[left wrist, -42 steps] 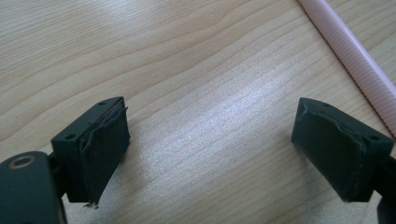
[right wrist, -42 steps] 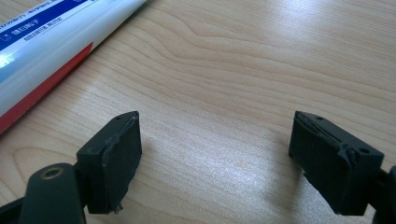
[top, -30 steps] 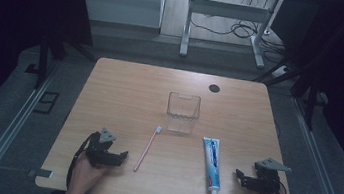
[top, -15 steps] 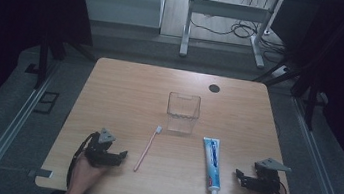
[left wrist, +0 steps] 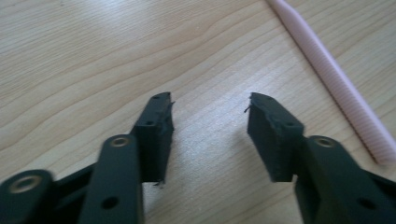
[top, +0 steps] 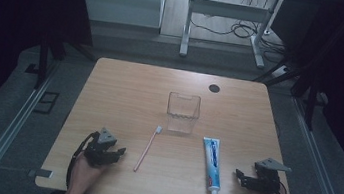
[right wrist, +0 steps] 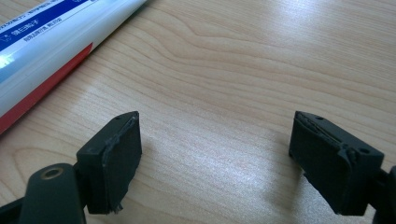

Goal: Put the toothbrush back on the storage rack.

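Observation:
A pink toothbrush (top: pixel 147 148) lies near the table's front centre, its handle also running down the right side of the left gripper view (left wrist: pixel 336 79). A blue and white toothpaste tube (top: pixel 212 166) lies to its right and crosses the top left of the right gripper view (right wrist: pixel 51 42). A clear square cup (top: pixel 183 111) stands upright behind them. My left gripper (top: pixel 118 151) rests at the front left, open, its jaws having just been closing with nothing between them (left wrist: pixel 210 105). My right gripper (top: pixel 240 176) sits at the front right, open and empty (right wrist: pixel 215 128).
The wooden table (top: pixel 125 91) has a small dark round disc (top: pixel 214 88) near its back right corner. Beyond the far edge stands a metal desk frame with cables on the floor (top: pixel 229 29). Dark rails run along both sides of the table.
None visible in the high view; both hands and all objects keep their places.

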